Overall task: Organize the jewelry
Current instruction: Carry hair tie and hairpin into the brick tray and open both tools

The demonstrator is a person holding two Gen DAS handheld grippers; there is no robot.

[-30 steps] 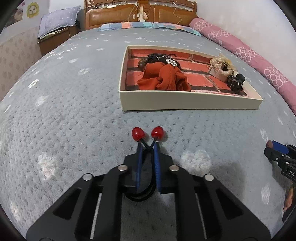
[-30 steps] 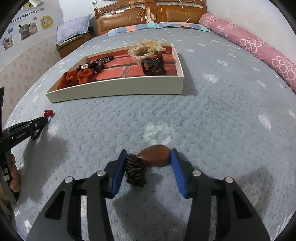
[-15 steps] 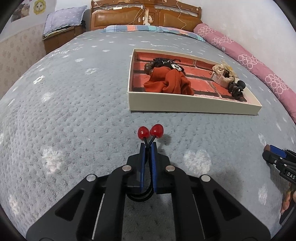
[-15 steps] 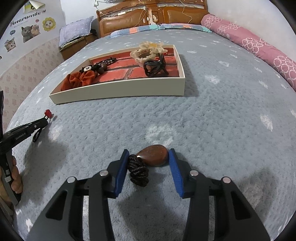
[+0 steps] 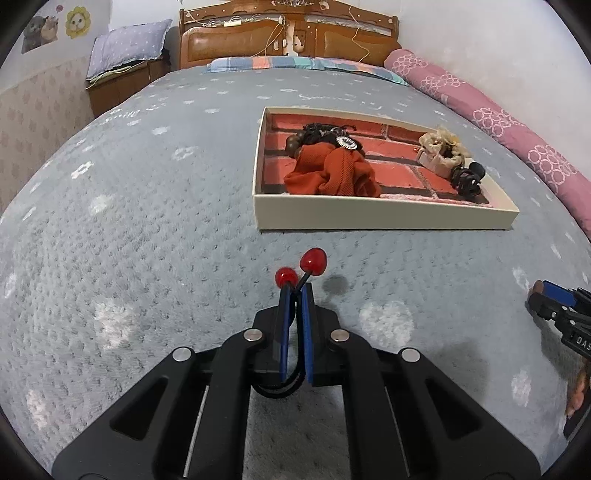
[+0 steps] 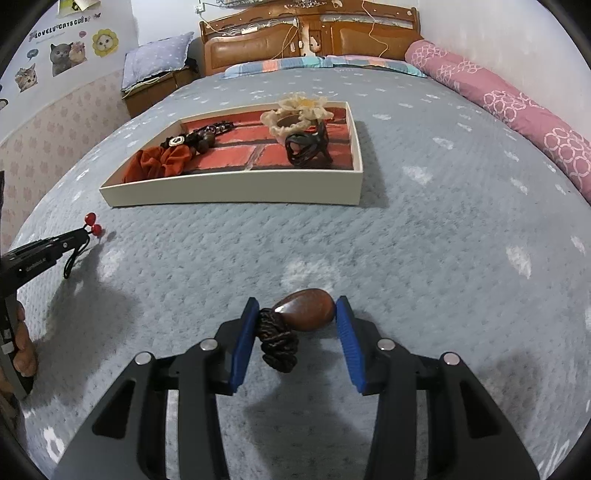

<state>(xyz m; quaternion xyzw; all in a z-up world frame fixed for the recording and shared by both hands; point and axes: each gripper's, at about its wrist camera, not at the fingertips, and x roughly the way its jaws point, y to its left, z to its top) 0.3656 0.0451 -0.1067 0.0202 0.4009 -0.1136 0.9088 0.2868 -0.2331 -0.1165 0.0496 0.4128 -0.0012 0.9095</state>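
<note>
Grey-blue bedspread, textured, with pale flower marks, covering the whole work surface.

Left gripper: jaws closed flat on a black elastic hair tie. Two red cherry beads standing clear beyond the fingertips at 12 o'clock; black loop hanging below between the pads. Confirmed in right wrist view: left gripper at 9 o'clock, beads at its tip, loop dangling underneath, clear of the bedspread. Part of a hand seen on the handle at the frame edge.

Right gripper: jaws part-way apart, closed on a brown hair tie. Glossy brown oval stone against the right pad, dark braided cord against the left pad, cord drooping toward 6 o'clock. Whether lifted or resting on the bedspread: cannot tell. Same gripper entering left wrist view at 3 o'clock.

Cream shallow tray with brick-pattern floor, at 12 o'clock from the right gripper, well apart. Contents noted: orange scrunchie at the tray's 8 o'clock corner; dark bead bracelet just beside it toward 1 o'clock; cream lace scrunchie at the tray's 1 o'clock end; black claw clip touching its near side.

Wooden headboard at far 12 o'clock; pink bolster along 2 o'clock.
</note>
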